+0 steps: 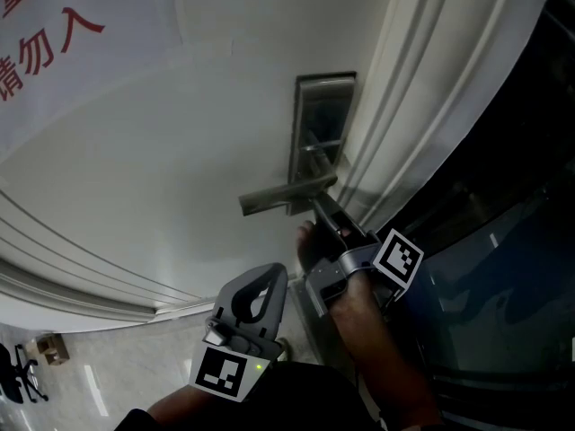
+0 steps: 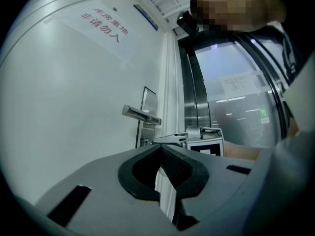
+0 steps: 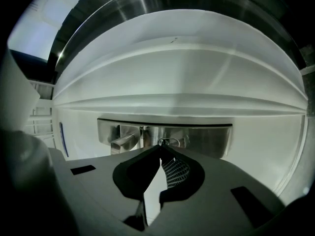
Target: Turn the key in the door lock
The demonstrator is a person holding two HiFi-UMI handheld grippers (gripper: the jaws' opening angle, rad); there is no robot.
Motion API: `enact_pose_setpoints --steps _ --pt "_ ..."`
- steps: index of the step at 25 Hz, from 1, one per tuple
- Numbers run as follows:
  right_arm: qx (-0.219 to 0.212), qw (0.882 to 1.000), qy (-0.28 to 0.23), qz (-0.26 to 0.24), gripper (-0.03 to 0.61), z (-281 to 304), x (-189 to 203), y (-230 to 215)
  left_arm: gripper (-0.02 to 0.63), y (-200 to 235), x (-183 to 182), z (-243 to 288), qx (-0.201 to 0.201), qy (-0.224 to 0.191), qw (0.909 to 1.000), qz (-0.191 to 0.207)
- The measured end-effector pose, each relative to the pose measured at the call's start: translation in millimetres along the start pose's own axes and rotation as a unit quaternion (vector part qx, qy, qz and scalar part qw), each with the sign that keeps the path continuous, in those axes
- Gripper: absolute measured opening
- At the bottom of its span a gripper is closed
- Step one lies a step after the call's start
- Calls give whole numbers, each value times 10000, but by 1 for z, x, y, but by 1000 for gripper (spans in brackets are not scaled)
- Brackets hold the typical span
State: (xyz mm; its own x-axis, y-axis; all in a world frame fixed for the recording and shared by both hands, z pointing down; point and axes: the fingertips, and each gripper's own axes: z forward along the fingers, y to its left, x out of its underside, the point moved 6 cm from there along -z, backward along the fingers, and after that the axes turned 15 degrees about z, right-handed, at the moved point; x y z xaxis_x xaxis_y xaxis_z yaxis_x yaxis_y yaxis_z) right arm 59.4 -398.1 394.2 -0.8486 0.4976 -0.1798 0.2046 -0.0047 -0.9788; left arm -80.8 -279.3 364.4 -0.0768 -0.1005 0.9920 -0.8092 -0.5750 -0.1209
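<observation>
while your right gripper (image 3: 160,147) sits with its jaws pressed together at the tips, clenched on what appears to be the head of the key (image 2: 145,141), the step in hand is the grasp that comes before the turn. in the right gripper view a small metal ring (image 3: 169,141) shows just past the tips, at 12 o'clock from them. the key's blade is hidden there.

the key stands in the lock plate (image 3: 206,139), below the lever handle (image 1: 278,196) and near the closing edge of the door (image 1: 162,151). its long axis runs straight into the plate, in line with your jaws. in the left gripper view it lies along the 3-to-9 o'clock line and points to 9 o'clock. in the head view it points toward 11 o'clock. whether its head stands flat or on edge cannot be told.

the next move, as judged, calls for a roll of your right wrist about that axis. apply no sideways push, so that the key neither binds nor slips from the pads.

your left gripper (image 2: 158,148) is clenched on nothing, jaws together. in the head view it hangs well back from the door, at 7 o'clock of the right one, and it has no part in this step.
</observation>
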Motion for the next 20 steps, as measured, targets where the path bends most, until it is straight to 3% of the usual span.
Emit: enact_pose_setpoints --steps 11,20 --pt "-103 9985 264 -477 20 1 -3 0 8 -11 -6 -1 24 -83 10000 16" --pt "51 9962 346 -800 20 -23 1 4 8 -27 -13 -2 99 -62 9999 -2"
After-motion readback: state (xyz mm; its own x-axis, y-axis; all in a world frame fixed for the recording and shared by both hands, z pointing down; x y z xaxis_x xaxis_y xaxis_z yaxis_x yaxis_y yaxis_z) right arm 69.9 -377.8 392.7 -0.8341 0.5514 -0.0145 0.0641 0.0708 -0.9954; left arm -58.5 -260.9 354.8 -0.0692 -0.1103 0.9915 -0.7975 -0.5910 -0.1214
